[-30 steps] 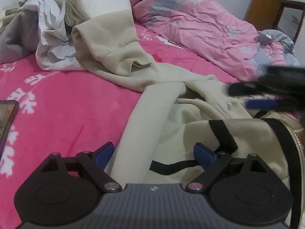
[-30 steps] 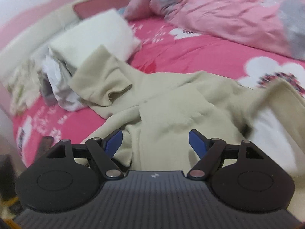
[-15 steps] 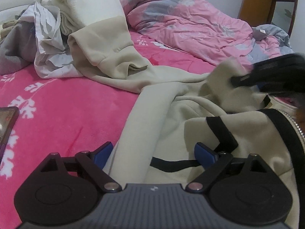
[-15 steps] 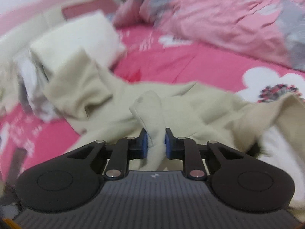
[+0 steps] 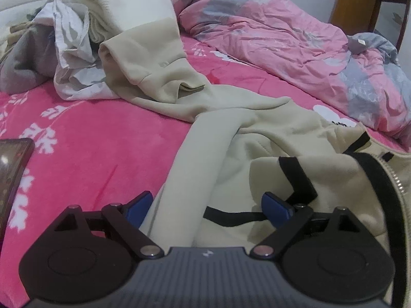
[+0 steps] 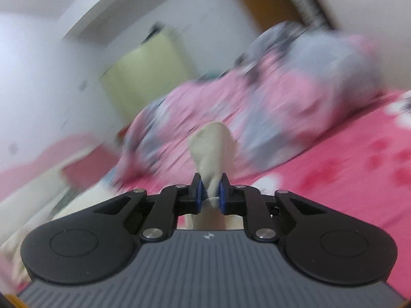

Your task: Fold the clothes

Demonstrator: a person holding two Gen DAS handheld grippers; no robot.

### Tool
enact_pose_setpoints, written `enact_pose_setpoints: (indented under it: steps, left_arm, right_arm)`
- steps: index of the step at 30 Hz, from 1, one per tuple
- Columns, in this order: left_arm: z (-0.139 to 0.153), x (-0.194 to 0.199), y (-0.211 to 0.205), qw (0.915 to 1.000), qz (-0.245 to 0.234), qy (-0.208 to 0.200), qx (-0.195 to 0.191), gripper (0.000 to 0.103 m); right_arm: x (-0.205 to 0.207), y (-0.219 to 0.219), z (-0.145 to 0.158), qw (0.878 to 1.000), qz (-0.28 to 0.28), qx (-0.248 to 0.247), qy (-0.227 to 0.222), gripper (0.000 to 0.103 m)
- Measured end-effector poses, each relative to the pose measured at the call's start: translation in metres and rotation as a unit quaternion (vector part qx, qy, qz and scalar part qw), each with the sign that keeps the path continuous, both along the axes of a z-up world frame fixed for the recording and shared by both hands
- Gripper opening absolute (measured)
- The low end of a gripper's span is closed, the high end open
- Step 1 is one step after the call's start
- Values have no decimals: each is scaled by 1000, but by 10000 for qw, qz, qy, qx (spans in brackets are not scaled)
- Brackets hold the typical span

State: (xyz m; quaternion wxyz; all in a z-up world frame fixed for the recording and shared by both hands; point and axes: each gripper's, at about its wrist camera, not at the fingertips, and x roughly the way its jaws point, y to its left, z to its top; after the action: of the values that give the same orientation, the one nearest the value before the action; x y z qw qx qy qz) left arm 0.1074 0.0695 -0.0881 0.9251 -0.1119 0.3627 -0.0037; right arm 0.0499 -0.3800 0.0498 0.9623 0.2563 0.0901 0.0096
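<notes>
1. Left gripper [image 5: 206,206] sits wide open, nothing pinched, over the beige hoodie [image 5: 257,138] sprawled on the pink bedsheet [image 5: 90,133].
2. Right gripper [image 6: 210,195] has just been closing and is clamped on a hoodie fold.

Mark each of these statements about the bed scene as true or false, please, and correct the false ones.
1. The right gripper is clamped on a fold of beige fabric. True.
2. The left gripper is shut on the black strap. False: its jaws stand wide open over the beige hoodie and grip nothing; the black strap only lies near the right-hand finger.
3. The bedsheet is pink with white prints. True.
4. The crumpled quilt is plain green. False: it is pink with grey patches.
5. A pile of clothes lies at the far left of the bed. True.
</notes>
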Motion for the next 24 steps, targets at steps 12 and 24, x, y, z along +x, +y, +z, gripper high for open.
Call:
enact_pose_setpoints:
  steps: [12, 24]
  left_arm:
    - [23, -19, 5, 9999, 73, -47, 57, 89]
    - [68, -17, -1, 9962, -257, -813, 203, 89]
  right_arm:
    - [-48, -32, -45, 9743, -971, -1929, 645, 10]
    - [-26, 53, -102, 9032, 249, -3823, 1934, 66]
